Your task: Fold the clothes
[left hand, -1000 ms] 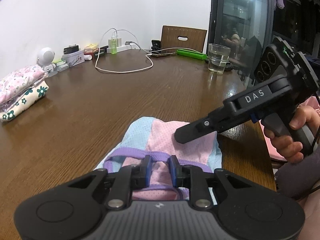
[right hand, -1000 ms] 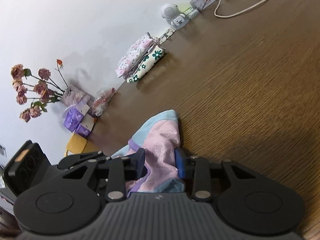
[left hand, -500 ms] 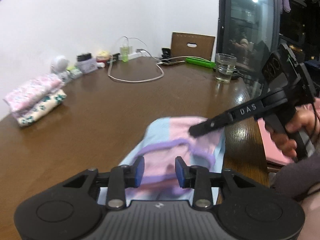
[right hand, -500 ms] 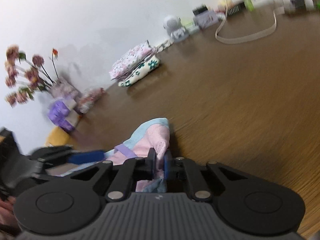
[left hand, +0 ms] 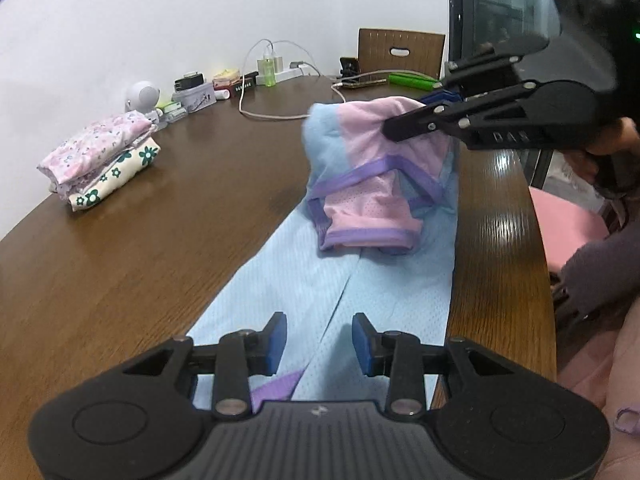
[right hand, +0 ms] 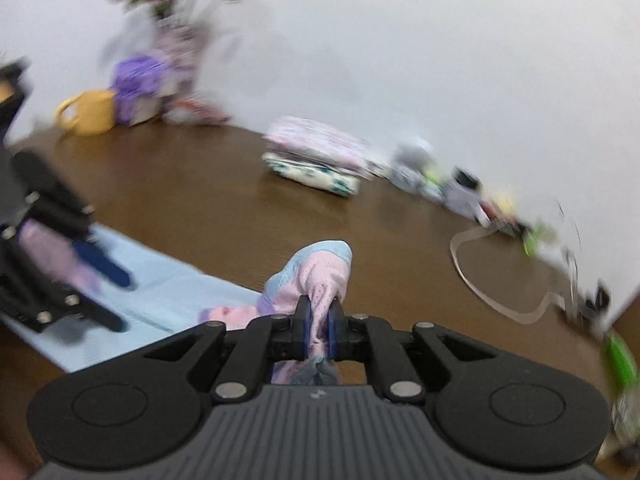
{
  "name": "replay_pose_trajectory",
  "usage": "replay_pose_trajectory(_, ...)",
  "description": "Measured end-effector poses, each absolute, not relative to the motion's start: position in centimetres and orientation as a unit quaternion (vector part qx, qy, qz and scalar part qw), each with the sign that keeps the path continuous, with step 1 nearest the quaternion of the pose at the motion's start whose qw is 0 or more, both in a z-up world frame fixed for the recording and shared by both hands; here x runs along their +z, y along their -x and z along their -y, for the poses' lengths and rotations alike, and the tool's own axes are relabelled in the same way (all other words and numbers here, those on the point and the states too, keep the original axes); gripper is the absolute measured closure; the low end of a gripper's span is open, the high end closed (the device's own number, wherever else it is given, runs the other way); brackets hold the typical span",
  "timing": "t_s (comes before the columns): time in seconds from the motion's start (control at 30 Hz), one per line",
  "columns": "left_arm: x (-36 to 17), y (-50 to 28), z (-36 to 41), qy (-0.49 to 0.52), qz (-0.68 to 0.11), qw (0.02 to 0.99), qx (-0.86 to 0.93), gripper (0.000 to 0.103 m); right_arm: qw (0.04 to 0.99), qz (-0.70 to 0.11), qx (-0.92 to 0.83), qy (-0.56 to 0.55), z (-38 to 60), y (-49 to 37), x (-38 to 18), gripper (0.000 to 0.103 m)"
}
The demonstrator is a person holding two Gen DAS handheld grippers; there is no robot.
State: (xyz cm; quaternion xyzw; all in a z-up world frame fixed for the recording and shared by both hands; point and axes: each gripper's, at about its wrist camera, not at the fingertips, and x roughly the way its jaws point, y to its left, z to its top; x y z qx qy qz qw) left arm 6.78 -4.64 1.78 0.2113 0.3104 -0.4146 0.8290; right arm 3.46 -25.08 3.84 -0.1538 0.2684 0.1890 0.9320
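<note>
A light blue, pink and purple mesh garment (left hand: 360, 200) lies along the near edge of the wooden table (left hand: 160, 240). Its pink upper end is lifted off the table, with my right gripper (right hand: 318, 326) shut on that fold; the same right gripper (left hand: 404, 124) shows at the upper right of the left wrist view. The flat blue part (left hand: 320, 288) stretches toward my left gripper (left hand: 319, 342), which stands open just above the cloth with nothing between its fingers. In the blurred right wrist view the left gripper (right hand: 108, 296) hovers over the blue cloth (right hand: 168, 292).
Two folded floral garments (left hand: 104, 160) are stacked at the left. A white cable (left hand: 280, 114), small gadgets (left hand: 192, 94) and a chair back (left hand: 400, 54) sit at the far end. A yellow mug (right hand: 90, 112) and flowers (right hand: 160, 20) stand farther left. A person's sleeve (left hand: 600, 272) is at the right.
My left gripper let go of the purple band, opened and drew back along the garment. My right gripper shut on the pink end and lifted it, swinging rightward.
</note>
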Motion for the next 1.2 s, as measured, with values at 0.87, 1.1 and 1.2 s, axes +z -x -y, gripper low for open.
replay_pose_trajectory(0.87, 0.7, -6.9, 3.8, -0.173, -0.311, 0.829, -0.431, 0.057, 0.908, -0.297, 0.263, 0.133, 19.1, -3.0, 2.3, 0.094)
replay_pose_trajectory(1.1, 0.6, -6.8, 3.7, -0.171, -0.311, 0.83, -0.43, 0.056, 0.903, -0.31, 0.272, 0.118, 19.0, -3.5, 1.9, 0.094)
replay_pose_trajectory(1.2, 0.6, -6.9, 3.7, -0.171, -0.311, 0.83, -0.43, 0.056, 0.905, -0.311, 0.267, 0.112, 19.1, -3.6, 1.8, 0.094)
